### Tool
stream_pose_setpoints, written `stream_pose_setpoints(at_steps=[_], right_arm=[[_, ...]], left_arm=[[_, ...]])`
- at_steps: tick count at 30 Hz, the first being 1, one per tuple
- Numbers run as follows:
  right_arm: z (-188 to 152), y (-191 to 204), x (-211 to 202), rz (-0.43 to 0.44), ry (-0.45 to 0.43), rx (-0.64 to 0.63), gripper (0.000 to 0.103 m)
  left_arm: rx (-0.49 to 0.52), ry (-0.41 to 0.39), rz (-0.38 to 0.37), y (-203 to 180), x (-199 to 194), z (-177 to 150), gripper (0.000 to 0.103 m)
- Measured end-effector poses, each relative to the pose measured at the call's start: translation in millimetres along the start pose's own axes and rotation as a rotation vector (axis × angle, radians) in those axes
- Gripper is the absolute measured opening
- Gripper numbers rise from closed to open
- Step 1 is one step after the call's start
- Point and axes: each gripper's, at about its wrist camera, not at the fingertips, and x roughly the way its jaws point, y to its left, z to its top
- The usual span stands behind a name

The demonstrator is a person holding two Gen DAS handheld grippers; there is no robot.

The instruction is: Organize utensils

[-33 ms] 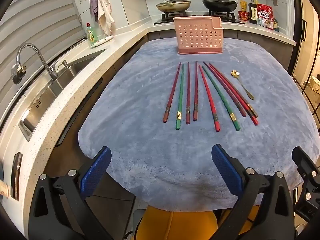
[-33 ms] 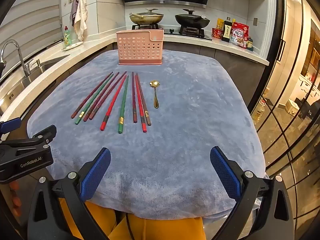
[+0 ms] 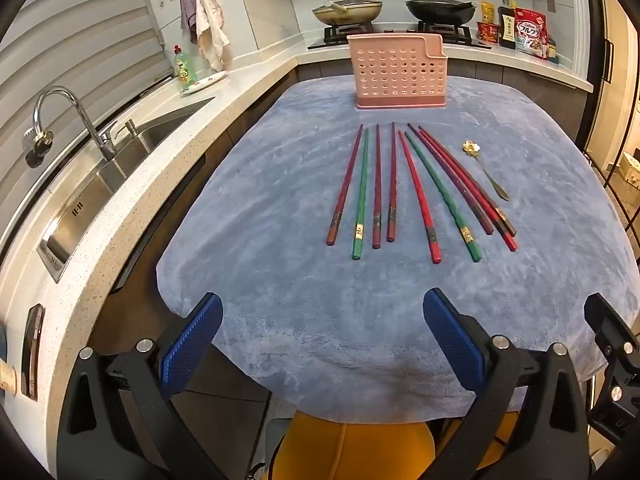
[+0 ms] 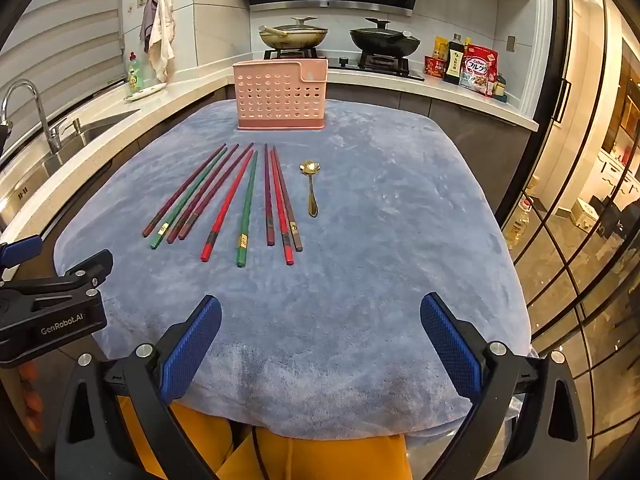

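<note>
Several red, dark red and green chopsticks (image 3: 418, 196) (image 4: 228, 206) lie fanned out on a blue-grey cloth (image 3: 280, 280), tips toward a pink perforated utensil holder (image 3: 398, 70) (image 4: 280, 96) that stands upright at the far end. A small gold spoon (image 3: 486, 172) (image 4: 311, 192) lies just right of them. My left gripper (image 3: 322, 304) hovers open over the cloth's near edge, well short of the chopsticks, with nothing between its blue pads. My right gripper (image 4: 320, 304) is likewise open and empty beside it.
A sink (image 3: 100, 184) with a faucet (image 3: 76, 120) runs along the counter on the left. Two lidded pans (image 3: 348, 10) sit on the stove behind the holder, food packets (image 3: 528, 36) to their right. Glass doors (image 4: 580, 240) stand at the right. A person's yellow-clad legs (image 4: 320, 456) show below the table edge.
</note>
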Motion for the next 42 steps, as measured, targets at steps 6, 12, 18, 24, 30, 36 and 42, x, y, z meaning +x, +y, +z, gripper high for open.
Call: stream_pose_setpoints(at_steps=[6,12,18,24,30,36,42], right_arm=[[-1.5,-0.1,0.8,0.001,0.006,0.001,0.096],[2.8,1.7,0.1,-0.007,0.009,-0.003,0.096],[0.3,2.1,3.0,-0.003,0.012,-0.002,0.096],[0.2,1.7,3.6,-0.001,0.011,0.001,0.096],[0.2,1.4,3.6,0.000,0.011,0.002,0.096],[-0.4,0.5,3.8,0.000,0.012,0.004,0.096],[-1.3,-0.1,4.5,0.001,0.013,0.005,0.096]], left_arm=[[-0.015,-0.012,-0.007,-1.5,-1.1,5.6,0.096],[-0.026,-0.037,-0.011,-0.3,-5.3,4.9,0.096],[-0.033,-0.035,-0.010,1.2,-2.8,3.1,0.096],[-0.023,-0.035,-0.015,-0.6,-2.8,2.7,0.096],[-0.005,-0.032,-0.018,-2.9,-1.5,-0.2,0.096],[-0.009,-0.022,-0.022,-3.1,1.4,-2.1,0.096],[-0.007,-0.015,-0.028,-3.0,1.4,-0.8,0.096]])
